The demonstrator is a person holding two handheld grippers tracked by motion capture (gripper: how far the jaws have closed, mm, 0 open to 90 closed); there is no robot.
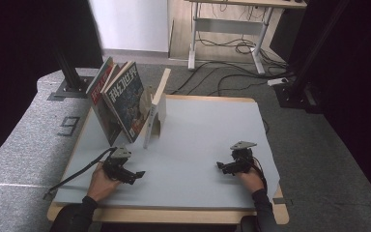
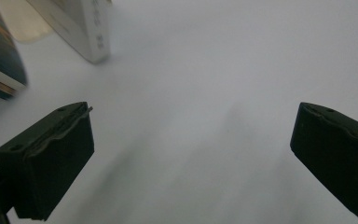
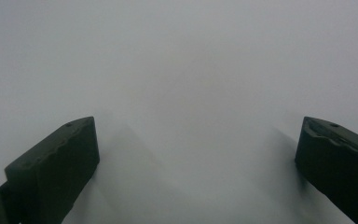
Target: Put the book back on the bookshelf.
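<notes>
Several books and magazines lean together at the back left of the grey table (image 1: 203,125): a red-covered one (image 1: 98,87), a blue-covered magazine (image 1: 125,99), and a pale upright book (image 1: 157,104) propping them. My left gripper (image 1: 136,175) rests low on the table just in front of them, open, with nothing between its jaws. Its own view shows the left gripper (image 2: 193,112) over bare table, the pale book's bottom corner (image 2: 93,37) and the magazine's edge (image 2: 2,60) ahead at the left. My right gripper (image 1: 221,166) sits at the front right, and the right gripper (image 3: 199,122) stands open over bare table.
The table's wooden edge (image 1: 174,215) runs along the front. A black cable (image 1: 77,174) trails left from the left gripper. Behind the table are a white desk frame (image 1: 227,34), floor cables (image 1: 232,79) and black posts (image 1: 70,72).
</notes>
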